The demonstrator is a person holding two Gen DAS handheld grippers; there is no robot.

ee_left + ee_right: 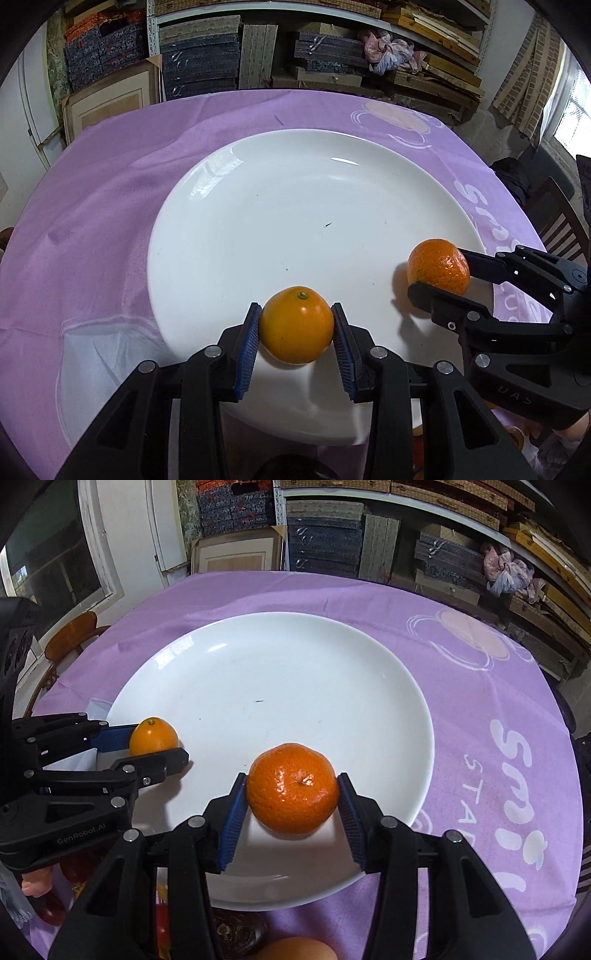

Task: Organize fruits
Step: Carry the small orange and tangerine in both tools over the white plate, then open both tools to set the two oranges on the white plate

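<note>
My left gripper [296, 325] is shut on a smooth yellow-orange fruit [296, 325] with a green stem, held over the near part of a large white plate [288, 206]. My right gripper [291, 788] is shut on a bumpy orange tangerine [291, 788] over the plate's [273, 686] near right part. Each gripper shows in the other's view: the right one [439, 271] with the tangerine [437, 266] at the right, the left one [157, 744] with the yellow-orange fruit [153, 736] at the left.
The plate lies on a purple tablecloth [103, 206] with white print. More fruit [295, 949] and a dark round item [236, 934] lie at the near table edge. A wooden chair [561, 225] stands at the right. Stacked boxes and shelves [258, 48] are behind.
</note>
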